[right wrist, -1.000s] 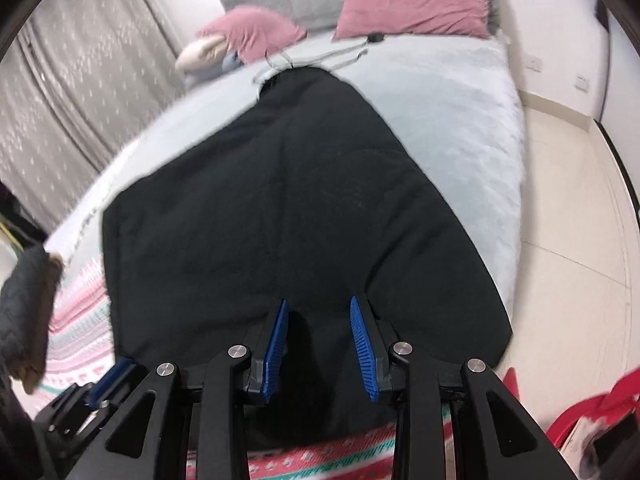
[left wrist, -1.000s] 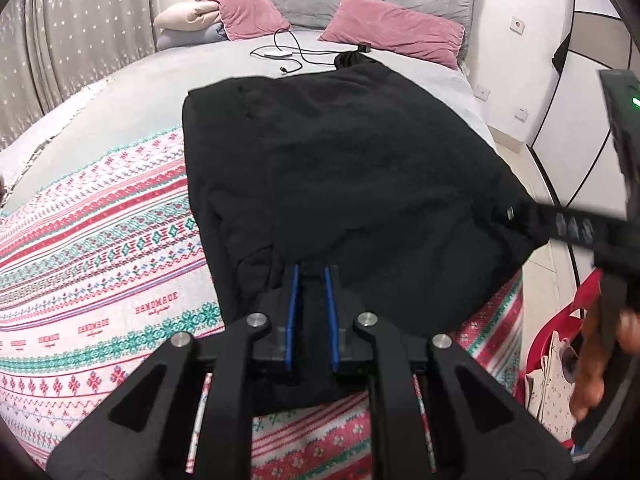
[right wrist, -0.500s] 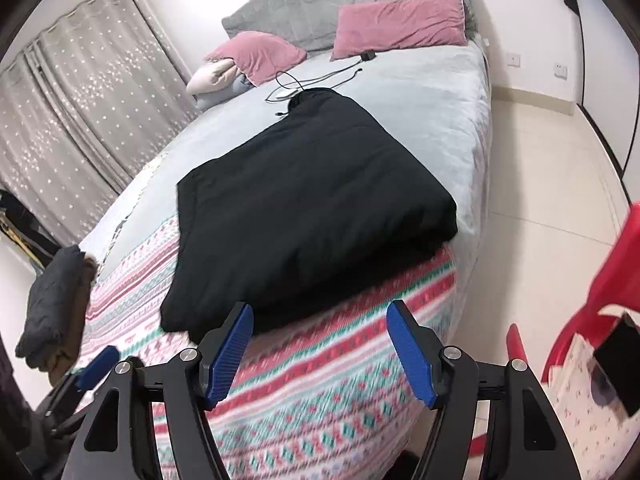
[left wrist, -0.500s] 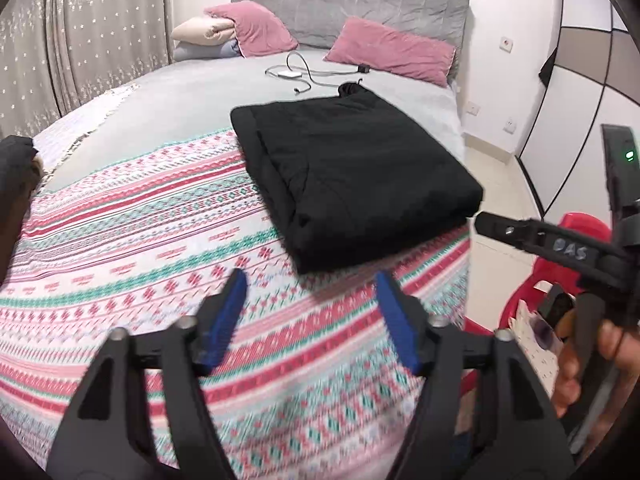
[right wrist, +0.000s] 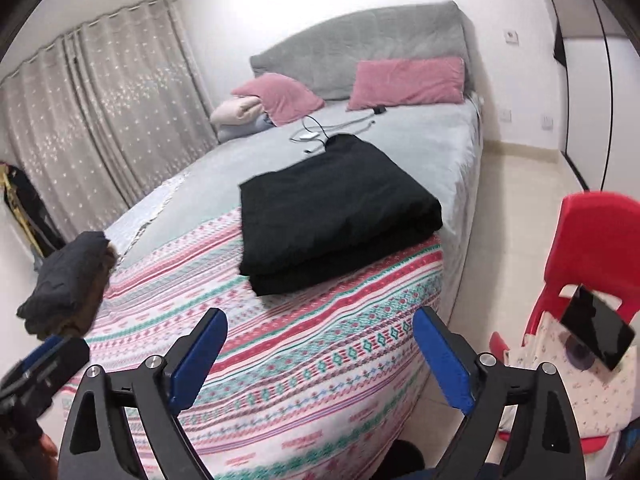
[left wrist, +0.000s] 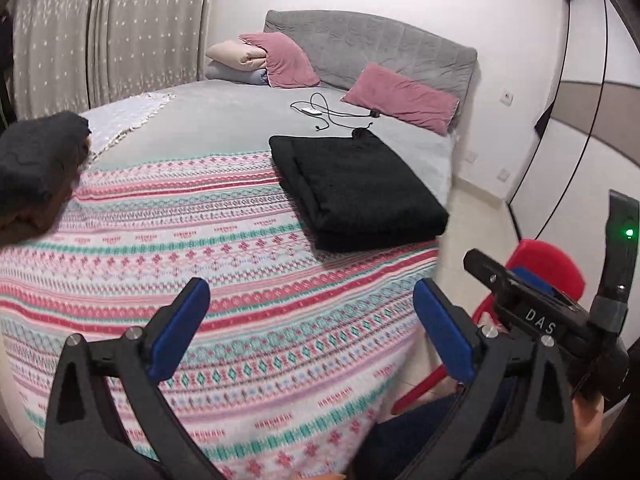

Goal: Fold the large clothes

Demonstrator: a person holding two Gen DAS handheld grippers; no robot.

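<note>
A black garment (left wrist: 356, 192) (right wrist: 332, 216) lies folded into a thick rectangle on the bed, half on the patterned blanket (left wrist: 224, 280) (right wrist: 304, 344), half on the grey sheet. My left gripper (left wrist: 312, 328) hangs well back from it over the blanket's near part, its jaws opening wide with nothing between them. My right gripper (right wrist: 320, 356) is likewise drawn back at the bed's foot, jaws opening, nothing between its blue pads. The right gripper's body (left wrist: 536, 312) shows at the right of the left wrist view.
A stack of folded dark clothes (left wrist: 36, 168) (right wrist: 68, 280) sits at the bed's left edge. Pink pillows (left wrist: 400, 96), a cable with charger (left wrist: 320, 114) and a grey headboard are at the far end. A red plastic chair (right wrist: 592, 248) with a phone (right wrist: 596, 332) stands right of the bed.
Both grippers let go of the black garment, opened wide and pulled back and up from it. The garment now lies folded and far smaller in both views.
</note>
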